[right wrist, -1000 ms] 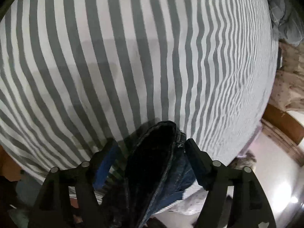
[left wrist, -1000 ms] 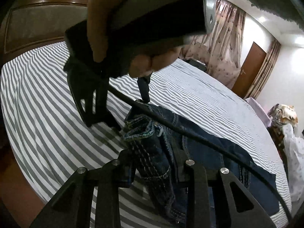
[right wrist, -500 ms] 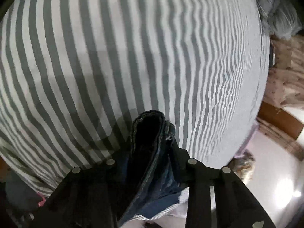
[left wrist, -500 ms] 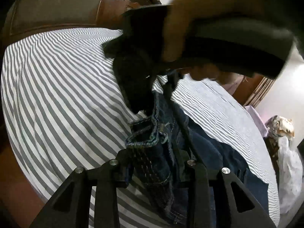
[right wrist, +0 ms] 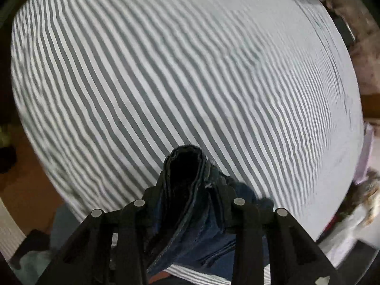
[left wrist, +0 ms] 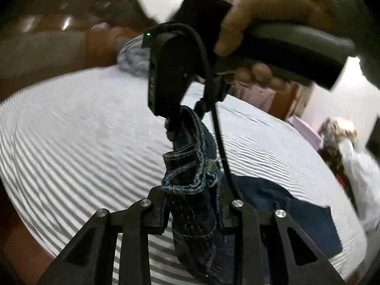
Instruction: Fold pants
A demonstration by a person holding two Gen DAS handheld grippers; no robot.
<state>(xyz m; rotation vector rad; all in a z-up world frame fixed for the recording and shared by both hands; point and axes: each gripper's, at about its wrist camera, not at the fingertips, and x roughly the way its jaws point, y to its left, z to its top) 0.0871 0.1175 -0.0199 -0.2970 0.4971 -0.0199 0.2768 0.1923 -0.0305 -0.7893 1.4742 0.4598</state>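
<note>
Right claw (right wrist: 190, 201) closed on pants (right wrist: 187, 178), lifting.

Left wrist view looking slantwise down across the grey-and-white striped bedsheet (left wrist: 83, 142), right wrist view facing steeply down onto it (right wrist: 190, 71), both close above dark blue denim pants (left wrist: 194, 204) (right wrist: 190, 190)

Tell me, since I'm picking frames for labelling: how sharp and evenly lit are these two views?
Left wrist: the headboard and far striped sheet smear with motion, the jeans stay crisp, glare at top. Right wrist: stripes bulge with fisheye distortion, the right edge blurs, the denim fold's inside is black shadow.
</note>
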